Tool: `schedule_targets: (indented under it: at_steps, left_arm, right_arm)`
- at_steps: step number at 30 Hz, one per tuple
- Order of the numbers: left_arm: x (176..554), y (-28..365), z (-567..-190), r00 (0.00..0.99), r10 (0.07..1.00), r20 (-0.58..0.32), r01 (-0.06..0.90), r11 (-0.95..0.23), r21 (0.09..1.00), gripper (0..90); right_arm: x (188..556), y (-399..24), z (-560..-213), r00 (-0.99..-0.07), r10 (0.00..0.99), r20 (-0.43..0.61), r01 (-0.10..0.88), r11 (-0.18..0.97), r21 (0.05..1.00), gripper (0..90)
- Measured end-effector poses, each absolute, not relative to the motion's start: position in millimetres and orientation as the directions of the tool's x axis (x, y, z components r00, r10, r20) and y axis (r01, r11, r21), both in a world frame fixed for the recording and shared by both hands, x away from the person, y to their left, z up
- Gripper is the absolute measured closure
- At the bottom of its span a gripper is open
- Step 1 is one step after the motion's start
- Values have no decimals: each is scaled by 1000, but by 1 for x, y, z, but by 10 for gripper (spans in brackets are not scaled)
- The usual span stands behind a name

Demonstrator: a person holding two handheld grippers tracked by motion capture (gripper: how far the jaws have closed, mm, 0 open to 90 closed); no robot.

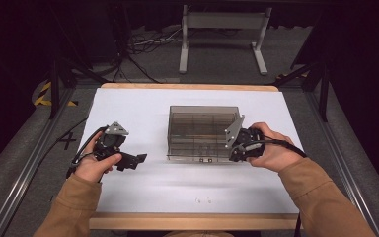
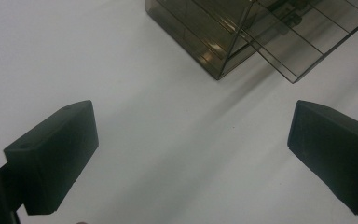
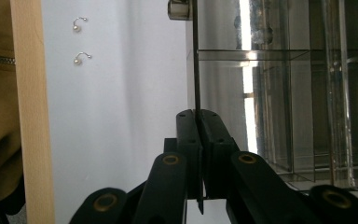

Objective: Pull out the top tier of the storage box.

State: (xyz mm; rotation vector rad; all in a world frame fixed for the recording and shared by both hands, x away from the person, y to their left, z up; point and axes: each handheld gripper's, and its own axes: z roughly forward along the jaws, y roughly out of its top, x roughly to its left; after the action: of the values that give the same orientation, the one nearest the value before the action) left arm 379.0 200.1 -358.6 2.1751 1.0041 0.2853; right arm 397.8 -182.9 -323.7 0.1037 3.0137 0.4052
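Note:
A smoky clear plastic box (image 1: pixel 202 123) with several compartments stands in the middle of the white table. Its thin hinged flap (image 1: pixel 192 152) hangs out on the near side and carries a small metal clasp (image 3: pixel 179 9). My right gripper (image 1: pixel 234 150) is at the box's near right corner. In the right gripper view its jaws (image 3: pixel 197 114) are shut on the flap's edge (image 3: pixel 196 70), seen edge-on. My left gripper (image 1: pixel 134 161) rests low over the table to the left of the box, jaws wide open (image 2: pixel 191 135) with nothing between them. The box corner (image 2: pixel 219 56) lies ahead of it.
Two small pearl earrings (image 3: pixel 77 25) (image 3: pixel 80 58) lie on the white sheet near the table's wooden front edge (image 1: pixel 192 219). Bare white sheet lies around the box. Beyond the table are a metal stand (image 1: pixel 222 39) and floor cables.

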Motion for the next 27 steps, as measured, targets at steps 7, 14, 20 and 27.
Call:
schedule_targets:
  at_steps: [7,14,20,27]
  left_arm:
    - [379,201,-358,673,734,-91,575,-442,689,23]
    - [379,201,-358,671,735,-94,577,-439,689,23]
    - [379,202,-358,671,736,-93,577,-438,689,23]
    - [379,202,-358,673,734,-92,576,-442,688,23]
  right_arm:
    - [392,-185,-324,-993,69,-92,43,964,261,874]
    - [387,-185,-325,-993,70,-95,42,963,266,874]
    - [387,-185,-327,-994,63,-95,36,964,264,875]
    - [385,-184,-329,-993,56,-99,29,968,250,877]
